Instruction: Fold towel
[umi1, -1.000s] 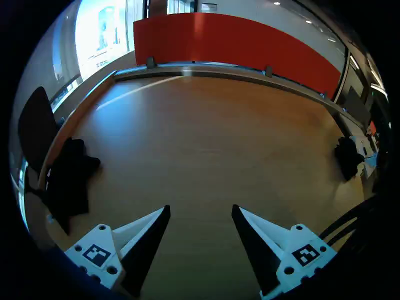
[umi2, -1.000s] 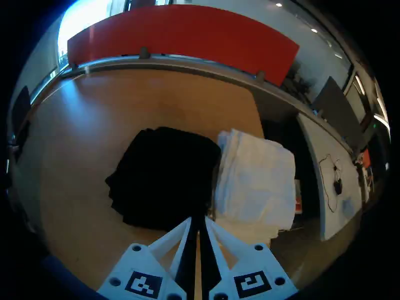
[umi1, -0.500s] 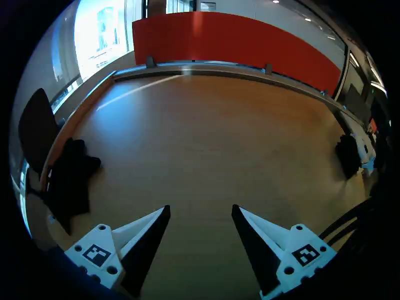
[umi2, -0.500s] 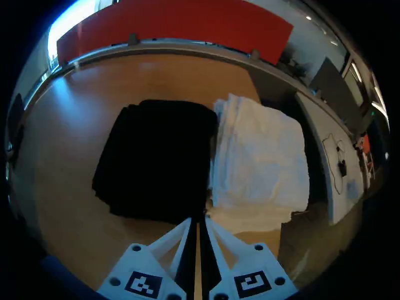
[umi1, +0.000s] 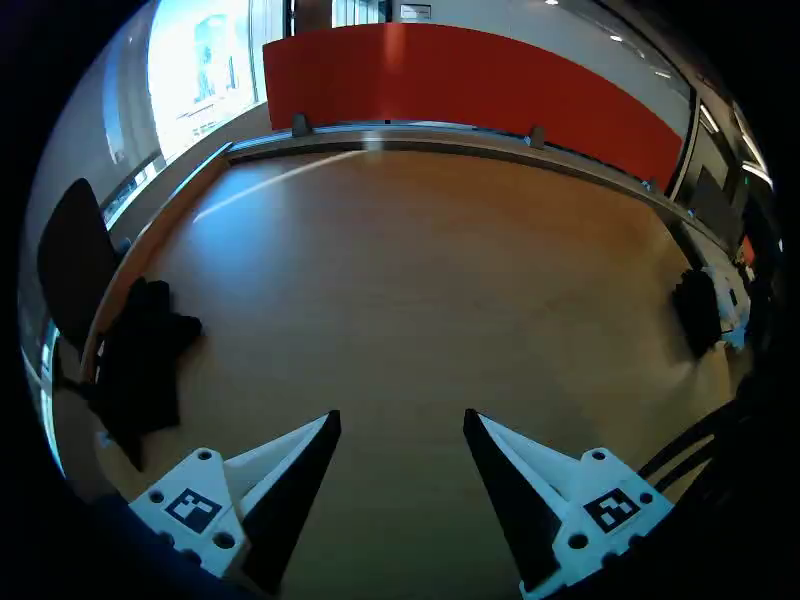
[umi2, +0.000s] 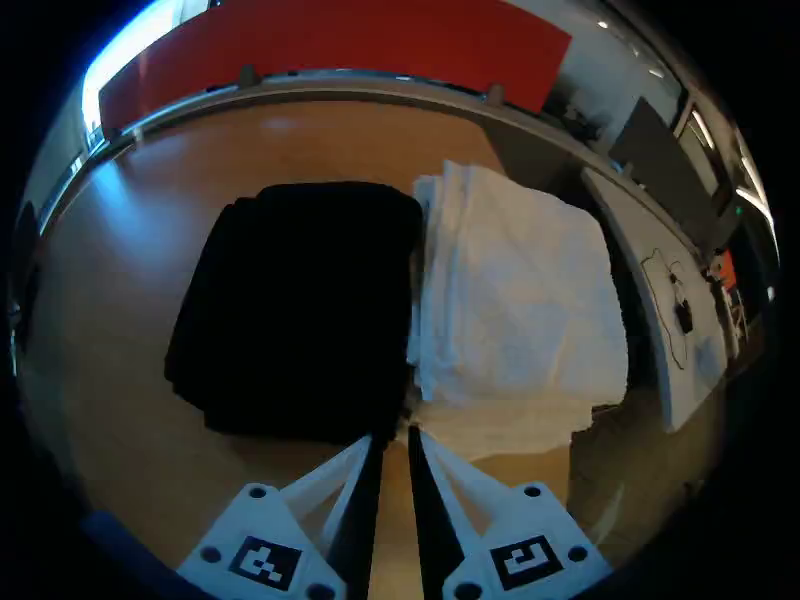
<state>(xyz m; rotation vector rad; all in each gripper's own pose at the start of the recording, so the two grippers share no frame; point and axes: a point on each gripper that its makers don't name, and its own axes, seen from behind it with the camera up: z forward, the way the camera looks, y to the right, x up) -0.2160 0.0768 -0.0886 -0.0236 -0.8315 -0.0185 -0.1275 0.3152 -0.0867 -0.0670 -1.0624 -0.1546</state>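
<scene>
Left gripper (umi1: 400, 425) released, fingers spread wide with nothing between them, poised over bare wood of the table (umi1: 420, 270) on the near side of the red partition (umi1: 470, 90). Off toward the partition's left end, at the table edge, a crumpled dark cloth (umi1: 140, 360), too shadowed to make out folds, with a dark chair back (umi1: 70, 260) just beyond it. Off toward the partition's right end, a small dark heap (umi1: 697, 310), squeezed by the lens and hard to identify. Right gripper (umi2: 395, 440) parted by a narrow slit, grasping nothing, tips just short of the seam between two folded towels. Between those tips and the red partition: a black towel (umi2: 295, 310) toward the partition's left end, layers lost in its darkness, and a white towel (umi2: 510, 300) toward the right end, touching the black one along one side, with a cream-coloured layer peeking out under its near edge. Past the partition's right end, a grey desk (umi2: 650, 330) with a thin cable (umi2: 675, 310), partly cut off at the rim.
</scene>
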